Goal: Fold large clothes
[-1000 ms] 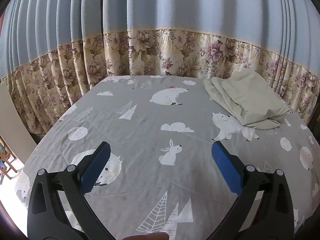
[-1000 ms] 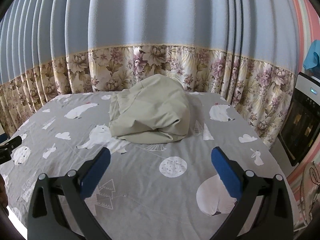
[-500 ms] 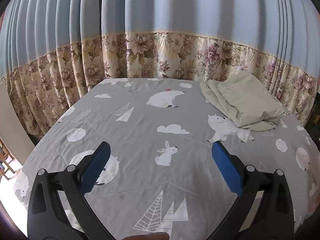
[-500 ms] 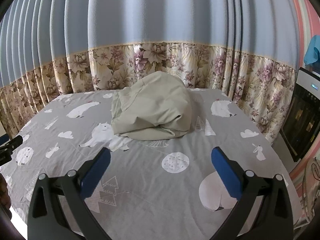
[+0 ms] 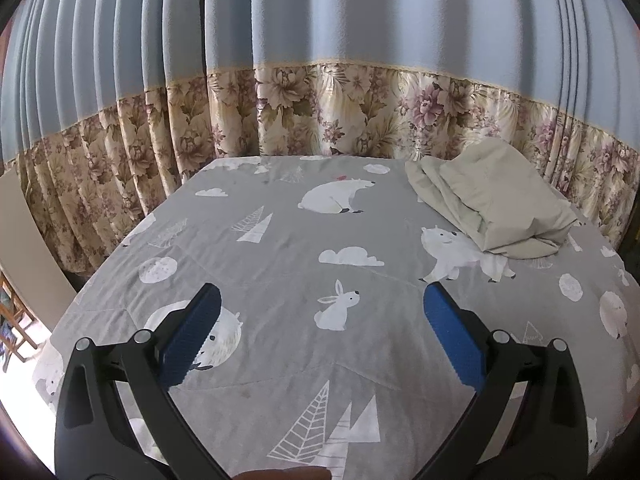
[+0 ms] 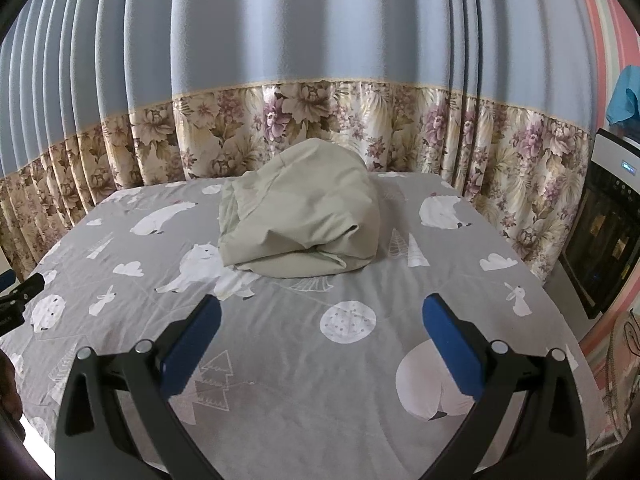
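A beige garment (image 6: 304, 224) lies bundled and loosely folded on the far part of the grey animal-print bed cover (image 6: 352, 380). In the left wrist view the garment (image 5: 492, 208) sits at the far right. My left gripper (image 5: 320, 304) is open and empty, above the near middle of the bed, well short of the garment. My right gripper (image 6: 320, 312) is open and empty, hovering just in front of the garment. The left gripper's tip shows at the left edge of the right wrist view (image 6: 20, 292).
Blue and floral curtains (image 6: 320, 128) hang close behind the bed. A dark appliance (image 6: 600, 232) stands at the right of the bed. A wooden chair (image 5: 16, 328) and a beige panel (image 5: 28, 248) stand off the bed's left edge.
Both grippers have drawn back and risen slightly, so the garment and bed look a little farther and lower in view. Both stay open and empty. The garment has not moved.
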A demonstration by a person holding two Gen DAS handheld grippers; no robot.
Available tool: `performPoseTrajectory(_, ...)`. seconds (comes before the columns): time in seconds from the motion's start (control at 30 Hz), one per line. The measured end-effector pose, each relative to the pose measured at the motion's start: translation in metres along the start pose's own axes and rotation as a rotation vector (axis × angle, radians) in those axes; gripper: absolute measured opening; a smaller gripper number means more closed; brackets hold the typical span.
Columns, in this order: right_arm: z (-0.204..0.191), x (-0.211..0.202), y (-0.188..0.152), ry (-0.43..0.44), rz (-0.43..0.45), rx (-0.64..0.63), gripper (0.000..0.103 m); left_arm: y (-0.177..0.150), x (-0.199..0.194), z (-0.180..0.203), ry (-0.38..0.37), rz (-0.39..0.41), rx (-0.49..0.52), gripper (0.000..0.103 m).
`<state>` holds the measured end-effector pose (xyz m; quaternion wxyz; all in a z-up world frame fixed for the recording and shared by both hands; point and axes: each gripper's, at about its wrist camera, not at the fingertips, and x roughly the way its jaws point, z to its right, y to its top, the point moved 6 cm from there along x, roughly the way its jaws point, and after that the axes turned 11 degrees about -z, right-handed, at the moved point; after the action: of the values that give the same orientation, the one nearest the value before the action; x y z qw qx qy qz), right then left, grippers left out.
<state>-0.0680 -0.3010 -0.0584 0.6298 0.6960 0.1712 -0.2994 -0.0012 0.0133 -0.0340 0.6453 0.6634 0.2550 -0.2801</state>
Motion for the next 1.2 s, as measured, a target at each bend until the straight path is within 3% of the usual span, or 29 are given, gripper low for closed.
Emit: performPoseTrajectory(1.2,-0.0002,0.0018,-0.0009,-0.007,0.004,-0.013,0.101,0.0034,-0.0043,-0.0009,0.026,0.010,0.009,0.100)
